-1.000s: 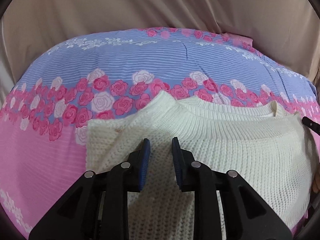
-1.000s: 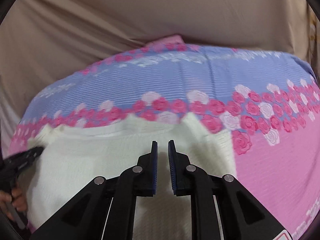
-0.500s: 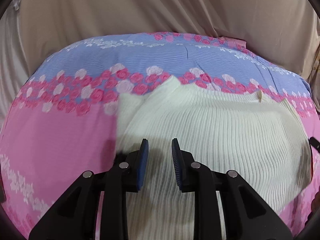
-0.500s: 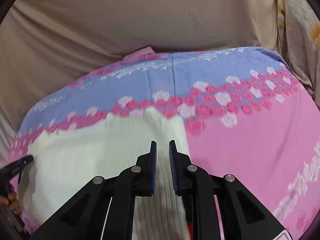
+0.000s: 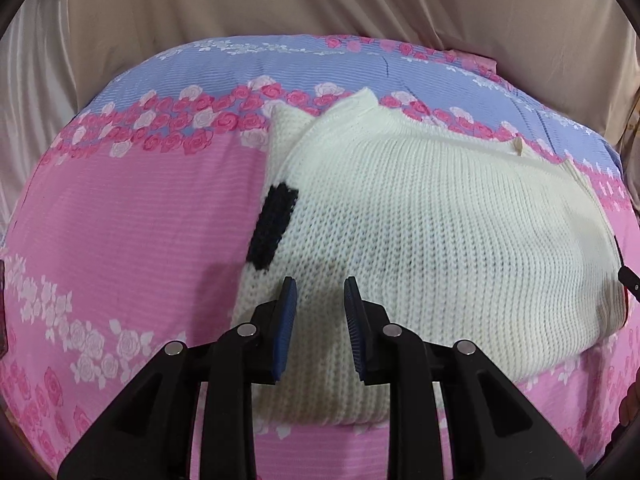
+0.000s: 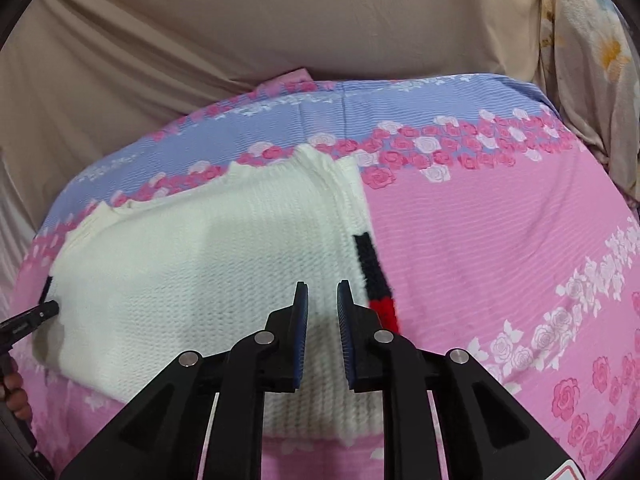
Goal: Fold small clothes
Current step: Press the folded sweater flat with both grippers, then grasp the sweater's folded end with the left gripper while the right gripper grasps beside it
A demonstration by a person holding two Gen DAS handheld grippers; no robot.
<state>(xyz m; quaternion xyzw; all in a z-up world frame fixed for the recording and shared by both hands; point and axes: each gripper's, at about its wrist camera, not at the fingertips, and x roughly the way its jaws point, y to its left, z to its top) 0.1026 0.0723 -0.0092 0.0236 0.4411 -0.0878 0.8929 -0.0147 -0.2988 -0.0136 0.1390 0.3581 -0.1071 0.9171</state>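
Note:
A small cream knitted sweater lies folded on the bed; it also shows in the right wrist view. A black knit patch sits at its left edge. On its right edge is a black stripe ending in red. My left gripper is open and empty above the sweater's near left part. My right gripper is open and empty above its near right part. The left gripper's tip shows at the sweater's left edge in the right wrist view.
The bed sheet is pink with a blue band and rose prints; it also shows in the right wrist view. A beige cloth backdrop hangs behind the bed. A flowered cloth is at the far right.
Both grippers have pulled back toward me and risen from the sweater. More of the sweater and the pink sheet shows now, with the black patch and black-red stripe uncovered.

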